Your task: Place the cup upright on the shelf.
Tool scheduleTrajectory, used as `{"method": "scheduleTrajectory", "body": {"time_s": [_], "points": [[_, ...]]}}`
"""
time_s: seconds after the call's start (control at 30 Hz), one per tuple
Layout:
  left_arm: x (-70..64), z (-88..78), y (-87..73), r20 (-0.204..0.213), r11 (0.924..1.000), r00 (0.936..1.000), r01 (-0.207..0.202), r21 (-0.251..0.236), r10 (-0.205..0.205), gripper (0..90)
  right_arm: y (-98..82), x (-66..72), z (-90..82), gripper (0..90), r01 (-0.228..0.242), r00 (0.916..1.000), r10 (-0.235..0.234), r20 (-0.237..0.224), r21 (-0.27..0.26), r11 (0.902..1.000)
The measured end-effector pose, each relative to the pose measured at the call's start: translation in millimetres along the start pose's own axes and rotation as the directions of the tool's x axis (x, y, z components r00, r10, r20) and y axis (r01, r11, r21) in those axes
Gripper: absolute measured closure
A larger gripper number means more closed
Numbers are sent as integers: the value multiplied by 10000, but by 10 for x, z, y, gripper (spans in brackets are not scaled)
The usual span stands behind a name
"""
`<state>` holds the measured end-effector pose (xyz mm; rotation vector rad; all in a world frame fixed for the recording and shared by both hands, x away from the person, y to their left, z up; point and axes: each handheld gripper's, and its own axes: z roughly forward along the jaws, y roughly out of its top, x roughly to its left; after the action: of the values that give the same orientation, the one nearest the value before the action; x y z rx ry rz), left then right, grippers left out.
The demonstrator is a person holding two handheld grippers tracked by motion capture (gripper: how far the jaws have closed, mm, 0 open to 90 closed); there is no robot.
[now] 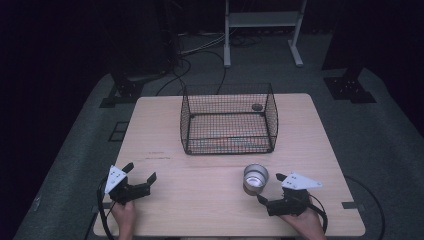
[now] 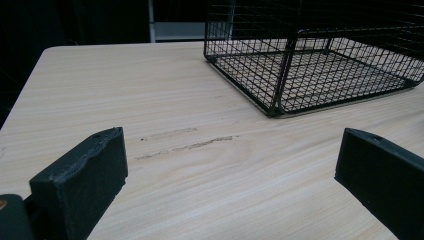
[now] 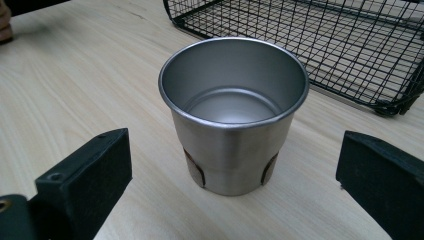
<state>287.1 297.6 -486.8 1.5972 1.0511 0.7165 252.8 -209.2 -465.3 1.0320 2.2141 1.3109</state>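
Right gripper view: steel cup's (image 3: 233,117) empty inside, between spread claw (image 3: 232,187) jaws.

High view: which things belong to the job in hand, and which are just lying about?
In the job:
- steel cup, upright and empty
- right gripper, open towards it

Lying about:
- wire basket
- left gripper, open over bare table
- white stand behind
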Motion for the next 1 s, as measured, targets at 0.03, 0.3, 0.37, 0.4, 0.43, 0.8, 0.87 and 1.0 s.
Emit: {"method": "scheduleTrajectory", "body": {"time_s": [0.03, 0.3, 0.37, 0.4, 0.43, 0.8, 0.87, 1.0], "points": [[1, -1, 0, 5, 10000, 10000, -7, 4, 7, 0, -4, 18, 36, 9, -22, 10000, 22, 95, 15, 10000], [2, -4, 0, 13, 10000, 10000, 27, -27, -27, 0, 11, 41, 175, 9, -357, 9985, 357, 404, 0, 9994], [2, -5, 0, 7, 10000, 10000, 30, -35, -30, 0, 17, 34, 200, 9, -335, 9978, 334, 571, 12, 9994], [2, -5, 0, 7, 10000, 10000, 30, -35, -30, 0, 17, 34, 200, 9, -335, 9978, 334, 571, 12, 9994], [3, -4, 0, 12, 10000, 10000, 29, -36, -29, 0, 21, 35, 225, 9, -419, 9973, 419, 601, -21, 9991], [6, -6, 0, 14, 10000, 10000, 33, -39, -32, 0, 57, 73, 393, 10, -352, 9959, 355, 828, -45, 9994], [6, -7, 0, 13, 10000, 10000, 33, -40, -33, 0, 63, 75, 407, 10, -439, 9959, 445, 787, -94, 9990], [6, -7, 0, 15, 10000, 10000, 32, -46, -32, 0, 74, 72, 418, 14, -414, 9956, 421, 835, -102, 9991]]}}
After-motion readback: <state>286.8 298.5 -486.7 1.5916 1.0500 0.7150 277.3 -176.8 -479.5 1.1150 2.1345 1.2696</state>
